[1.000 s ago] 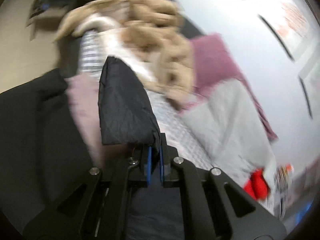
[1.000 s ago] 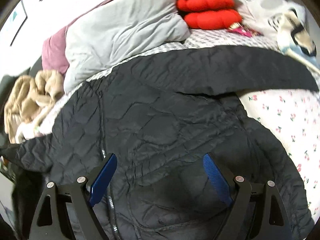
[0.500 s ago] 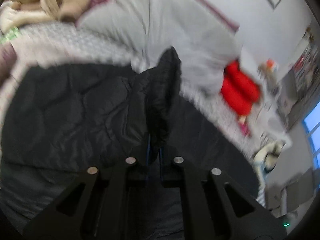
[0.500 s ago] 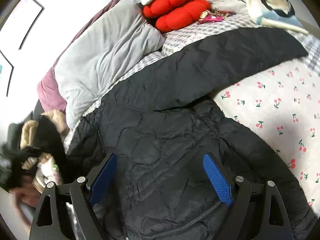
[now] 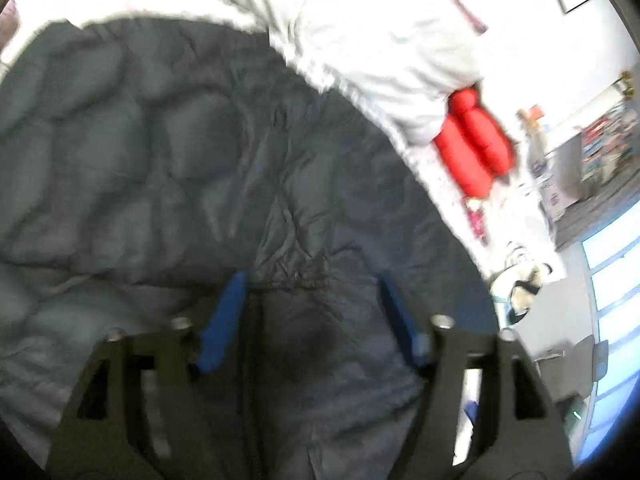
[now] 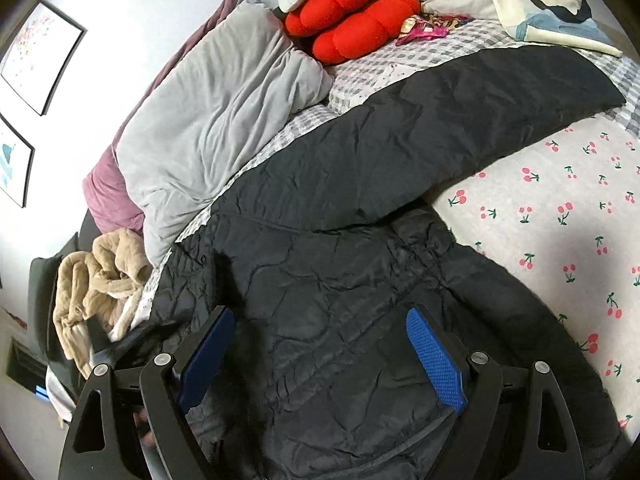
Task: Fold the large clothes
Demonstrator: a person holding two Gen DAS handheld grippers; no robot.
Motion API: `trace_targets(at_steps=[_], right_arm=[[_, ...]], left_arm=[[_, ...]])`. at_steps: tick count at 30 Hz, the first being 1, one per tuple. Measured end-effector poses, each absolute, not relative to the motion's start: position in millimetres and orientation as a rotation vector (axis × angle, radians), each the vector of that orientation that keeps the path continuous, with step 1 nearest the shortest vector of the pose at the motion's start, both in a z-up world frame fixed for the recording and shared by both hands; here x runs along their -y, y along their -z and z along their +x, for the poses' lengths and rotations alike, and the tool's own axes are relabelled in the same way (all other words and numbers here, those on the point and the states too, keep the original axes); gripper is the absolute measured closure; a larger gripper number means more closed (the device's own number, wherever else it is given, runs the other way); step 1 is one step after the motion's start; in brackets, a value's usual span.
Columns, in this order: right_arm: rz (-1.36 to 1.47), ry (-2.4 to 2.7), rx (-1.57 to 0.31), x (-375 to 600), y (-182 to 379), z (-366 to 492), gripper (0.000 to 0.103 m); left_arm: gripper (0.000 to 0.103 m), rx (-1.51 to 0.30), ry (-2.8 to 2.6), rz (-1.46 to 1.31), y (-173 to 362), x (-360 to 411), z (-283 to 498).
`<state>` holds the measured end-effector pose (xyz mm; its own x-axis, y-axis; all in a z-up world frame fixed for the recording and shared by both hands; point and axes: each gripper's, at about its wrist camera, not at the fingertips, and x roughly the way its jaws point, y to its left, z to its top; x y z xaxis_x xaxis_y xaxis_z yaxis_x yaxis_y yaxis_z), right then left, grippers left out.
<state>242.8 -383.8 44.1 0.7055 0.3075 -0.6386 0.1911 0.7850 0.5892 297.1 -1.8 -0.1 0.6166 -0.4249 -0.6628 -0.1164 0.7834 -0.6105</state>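
A black quilted jacket [image 6: 360, 280] lies spread on the bed, one long sleeve [image 6: 480, 112] stretched toward the far right. In the left wrist view the same jacket [image 5: 160, 168] fills the frame, blurred. My left gripper [image 5: 312, 280] hovers over a sleeve cuff lying on the jacket body; its jaws are opening and the pads do not press on the cloth. My right gripper [image 6: 320, 344] stands open just above the jacket's lower body, with nothing pinched between its blue pads [image 6: 436, 360].
A grey duvet [image 6: 216, 112] and a maroon blanket [image 6: 108, 196] lie along the wall. Red cushions [image 6: 352, 20] and pillows sit at the bed's head. A beige garment [image 6: 100, 276] is heaped at the left edge. The cherry-print sheet [image 6: 560, 208] shows on the right.
My left gripper carried the jacket's sleeve across onto the jacket body, then let go as its jaws spread. The right gripper shifted a little and rolled, staying open.
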Motion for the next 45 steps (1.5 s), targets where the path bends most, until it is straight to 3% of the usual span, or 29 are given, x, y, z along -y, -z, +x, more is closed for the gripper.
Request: trace_targets(at_steps=[5, 11, 16, 23, 26, 28, 29, 30, 32, 34, 38, 42, 45], right_arm=[[0.706, -0.061, -0.795, 397, -45, 240, 0.014], [0.692, 0.059, -0.748, 437, -49, 237, 0.014], [0.933, 0.098, -0.690, 511, -22, 238, 0.014], [1.105, 0.202, -0.558, 583, 0, 255, 0.014], [1.065, 0.268, -0.531, 593, 0, 272, 0.024], [1.030, 0.299, -0.531, 596, 2, 284, 0.037], [1.018, 0.317, -0.535, 597, 5, 289, 0.052], [1.008, 0.336, -0.540, 598, 8, 293, 0.076], [1.016, 0.345, -0.548, 601, 17, 296, 0.094], [0.976, 0.356, -0.550, 600, 12, 297, 0.095], [0.610, 0.344, -0.448, 545, -64, 304, 0.096], [0.380, 0.150, -0.335, 448, -130, 309, 0.096], [0.216, 0.003, -0.319, 357, -149, 311, 0.096]], left_arm=[[0.020, -0.937, -0.025, -0.453, -33, -37, 220], [0.013, -0.875, -0.204, -0.435, -17, -91, 152], [0.013, -0.974, -0.245, -0.472, 26, -115, 157], [0.013, -0.947, -0.217, -0.392, 24, -106, 170], [0.013, -0.943, -0.203, -0.359, 22, -104, 172], [0.013, -0.957, -0.190, -0.353, 24, -104, 175], [0.013, -0.966, -0.185, -0.361, 26, -106, 175], [0.013, -0.975, -0.186, -0.372, 27, -108, 177], [0.013, -0.975, -0.200, -0.384, 27, -112, 177], [0.013, -0.976, -0.223, -0.375, 25, -115, 178], [0.013, -0.998, -0.239, -0.358, 23, -118, 180], [0.013, -0.988, -0.267, -0.343, 20, -123, 181], [0.013, -0.992, -0.278, -0.360, 19, -129, 180]])
